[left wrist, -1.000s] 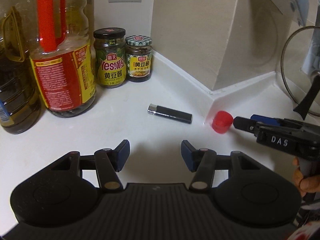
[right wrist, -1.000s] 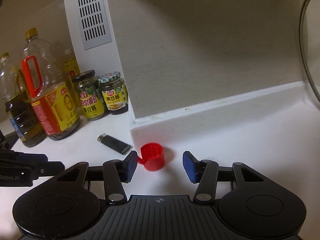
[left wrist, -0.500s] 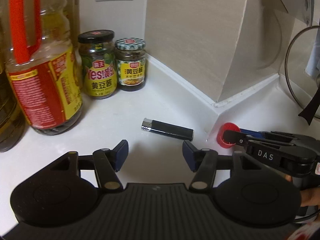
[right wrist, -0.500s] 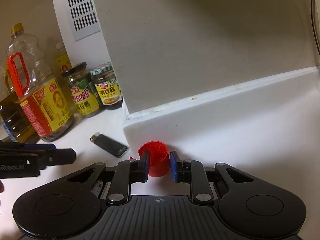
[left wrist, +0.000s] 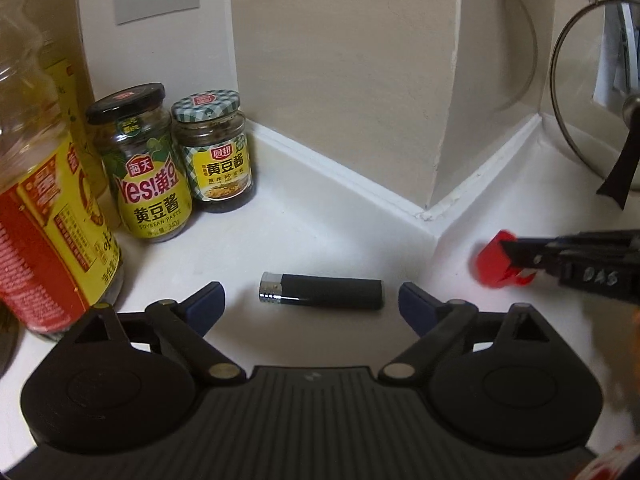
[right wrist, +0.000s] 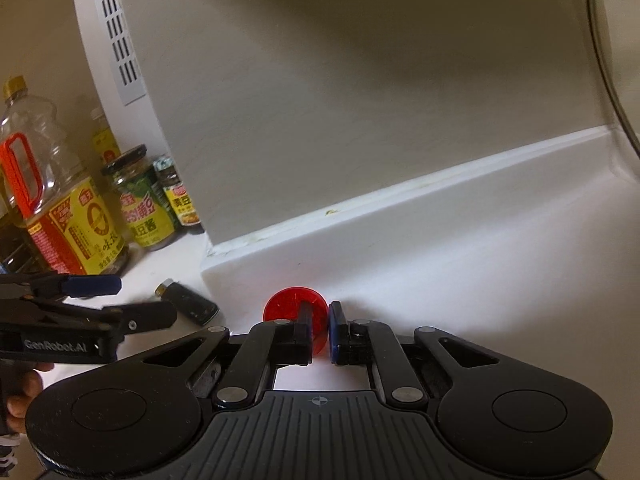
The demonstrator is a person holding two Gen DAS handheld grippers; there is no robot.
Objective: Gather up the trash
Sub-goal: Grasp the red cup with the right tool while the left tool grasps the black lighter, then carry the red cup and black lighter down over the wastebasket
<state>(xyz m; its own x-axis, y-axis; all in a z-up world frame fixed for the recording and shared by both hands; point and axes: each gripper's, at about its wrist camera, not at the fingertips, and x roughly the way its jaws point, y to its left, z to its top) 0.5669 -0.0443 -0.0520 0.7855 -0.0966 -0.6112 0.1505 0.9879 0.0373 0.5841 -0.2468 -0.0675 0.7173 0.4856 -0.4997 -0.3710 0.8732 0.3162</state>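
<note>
Red cap: pinched between the pads of the right tongs, which have just been closing on it; it sits at the foot of the white wall corner, its round face turned toward the right wrist camera. Whether it still touches the surface I cannot tell.
Right tongs: pressed nearly together, with only the cap's wall between the pads; in the left view they come in from the right edge, the cap at their tip.
Left tongs: spread wide and just been opening, nothing between the pads; they touch nothing.
Black lighter: lies flat on the white surface, just beyond the gap of the left tongs; long axis runs left to right, silver head at the left end.
Cap and lighter: near each other but apart, cap to the right.
Farther left: two jars of soybean paste side by side against the wall, an oil bottle with a red and yellow label nearer.
Far right: a glass pot lid leaning upright.
</note>
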